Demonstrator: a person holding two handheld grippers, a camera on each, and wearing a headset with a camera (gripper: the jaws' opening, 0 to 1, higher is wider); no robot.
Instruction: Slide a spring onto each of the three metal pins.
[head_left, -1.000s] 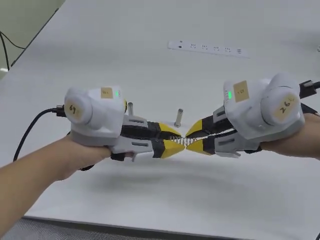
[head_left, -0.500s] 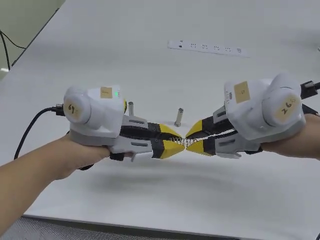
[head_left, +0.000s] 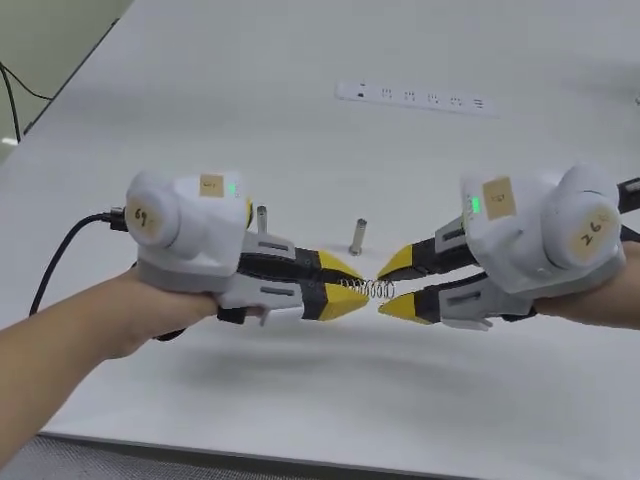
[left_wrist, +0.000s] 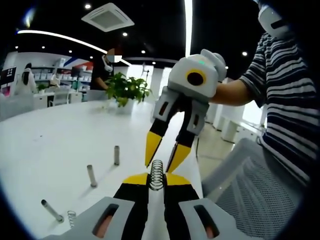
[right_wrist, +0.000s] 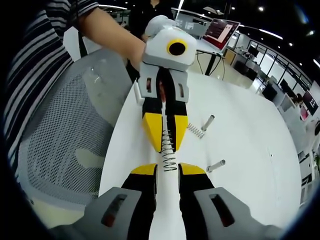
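Note:
A small steel spring (head_left: 368, 289) juts sideways from the tips of my left gripper (head_left: 352, 286), which is shut on one end of it. My right gripper (head_left: 386, 290) faces it tip to tip with its jaws open around the spring's free end. In the left gripper view the spring (left_wrist: 157, 172) stands between the yellow pads, with the right gripper (left_wrist: 161, 162) just beyond. In the right gripper view the spring (right_wrist: 170, 160) runs from the left gripper (right_wrist: 167, 149) into the gap of my right gripper (right_wrist: 169, 170). Two upright pins (head_left: 262, 217) (head_left: 358, 236) stand behind the grippers. A third pin (left_wrist: 51, 210) leans near a loose spring (left_wrist: 71, 218).
A white power strip (head_left: 415, 97) lies far back on the white table (head_left: 300, 130). A black cable (head_left: 55, 265) trails from the left gripper. A mesh chair (right_wrist: 70, 135) stands at the table's near edge. Another person (left_wrist: 105, 70) stands by plants in the background.
My right gripper has drawn back to the right and its jaws have spread wider, so more of the spring shows. The left gripper has held still with the spring.

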